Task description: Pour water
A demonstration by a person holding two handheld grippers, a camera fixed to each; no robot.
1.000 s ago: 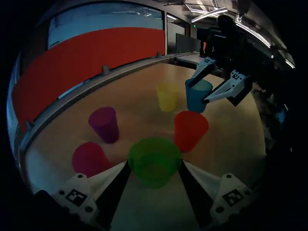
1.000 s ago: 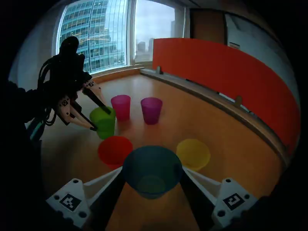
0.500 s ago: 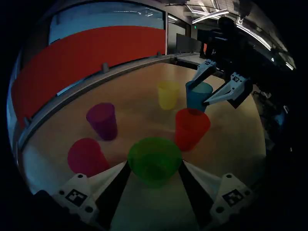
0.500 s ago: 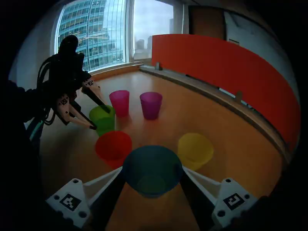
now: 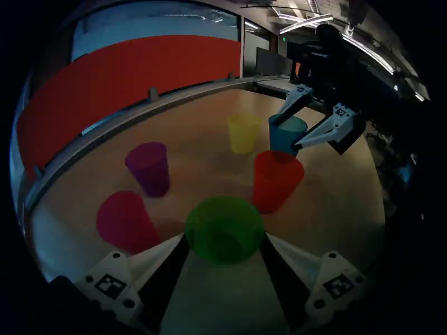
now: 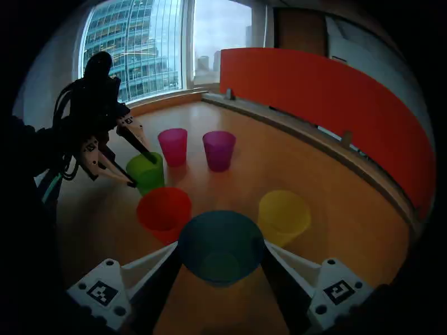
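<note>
Your left gripper (image 5: 223, 240) has its fingers clamped on the green cup (image 5: 223, 226), which is upright and just beside the red cup (image 5: 276, 178) on the worktop (image 5: 335, 212). Your right gripper (image 6: 220, 251) has its fingers clamped on the blue cup (image 6: 220, 237), upright on the red cup's opposite side. Water level: cannot tell.

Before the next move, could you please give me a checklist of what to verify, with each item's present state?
1. Left hand-held gripper shut on green cup: ok.
2. Right hand-held gripper shut on blue cup: ok.
3. Both held cups upright: ok.
4. Water in either held cup: cannot tell.
5. Red cup upright, mouth open, between the held cups: ok.
</note>
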